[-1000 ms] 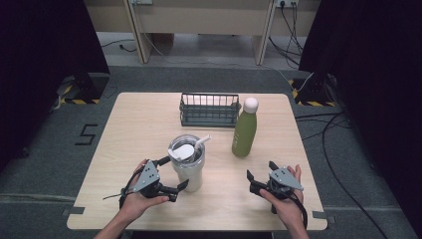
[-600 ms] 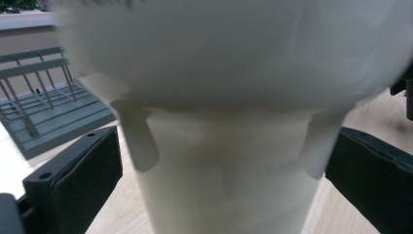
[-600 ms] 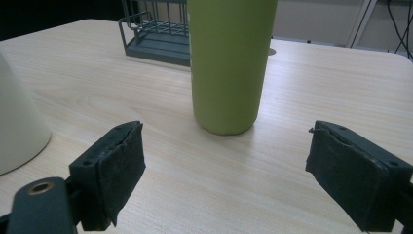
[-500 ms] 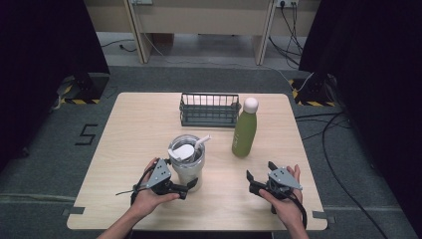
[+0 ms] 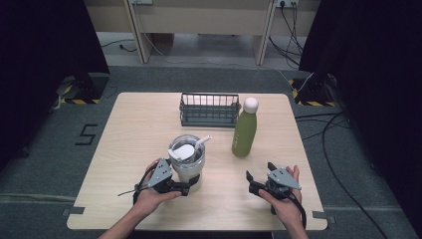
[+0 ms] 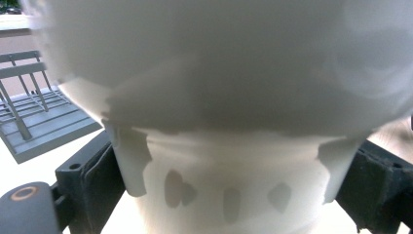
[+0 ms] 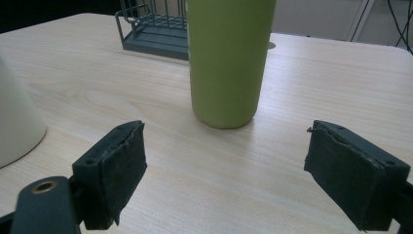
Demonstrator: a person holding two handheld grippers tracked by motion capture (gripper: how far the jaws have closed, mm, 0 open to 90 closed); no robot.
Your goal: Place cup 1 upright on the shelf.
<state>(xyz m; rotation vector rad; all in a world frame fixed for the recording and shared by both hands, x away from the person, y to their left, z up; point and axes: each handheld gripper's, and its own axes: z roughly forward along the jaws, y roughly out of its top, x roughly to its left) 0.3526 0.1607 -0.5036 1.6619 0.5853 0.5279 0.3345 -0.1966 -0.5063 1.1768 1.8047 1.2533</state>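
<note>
A pale wood-grain table (image 5: 139, 129) with a matt finish is seen, on which a smooth matt green bottle (image 7: 226, 58) with a white cap, a glossy cream tumbler (image 6: 229, 161) with a clear plastic lid, and a dark grey wire rack (image 5: 209, 109) of metal are stood.
</note>
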